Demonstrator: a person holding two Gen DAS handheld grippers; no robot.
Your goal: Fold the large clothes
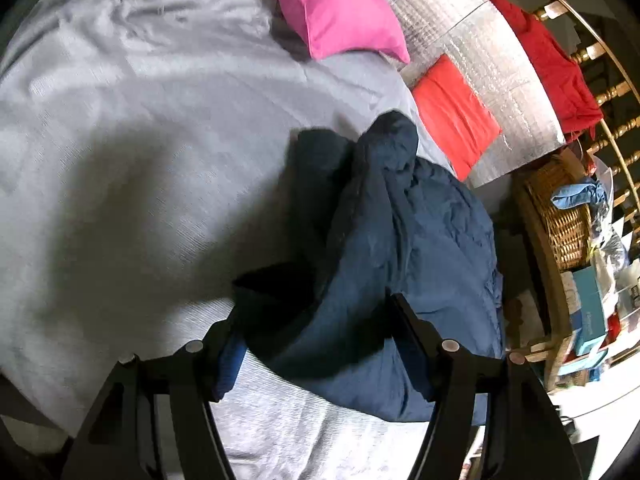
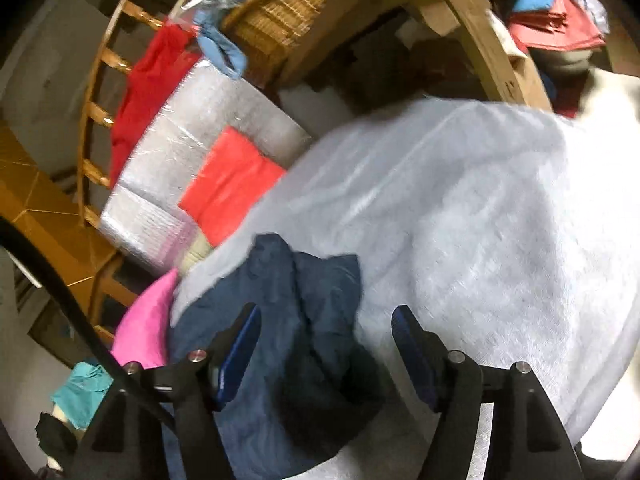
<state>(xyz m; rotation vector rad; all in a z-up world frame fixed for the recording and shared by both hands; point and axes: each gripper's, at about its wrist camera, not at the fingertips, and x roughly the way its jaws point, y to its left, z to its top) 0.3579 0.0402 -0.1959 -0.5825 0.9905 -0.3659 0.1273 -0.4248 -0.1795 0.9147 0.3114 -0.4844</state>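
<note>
A crumpled navy garment (image 1: 404, 240) lies bunched on the light grey bedcover (image 1: 140, 120), one end peaked upward. My left gripper (image 1: 320, 312) stands open around its near edge; the cloth lies loose between the fingers and covers the left fingertip. In the right wrist view the same navy garment (image 2: 304, 320) sits at the lower left of the grey bedcover (image 2: 480, 220). My right gripper (image 2: 324, 320) is open too. Cloth lies against its left finger (image 2: 244, 332), and its right finger (image 2: 408, 332) stands free over the cover.
A pink pillow (image 1: 340, 8), a folded red cloth (image 1: 456, 116) on a silver quilted sheet (image 1: 460, 28), a red garment (image 1: 556, 68) on the wooden rail, and a wicker basket (image 1: 560, 216) with clutter line the bed's side. More folded red cloths (image 2: 560, 24) lie beyond a wooden frame (image 2: 480, 32).
</note>
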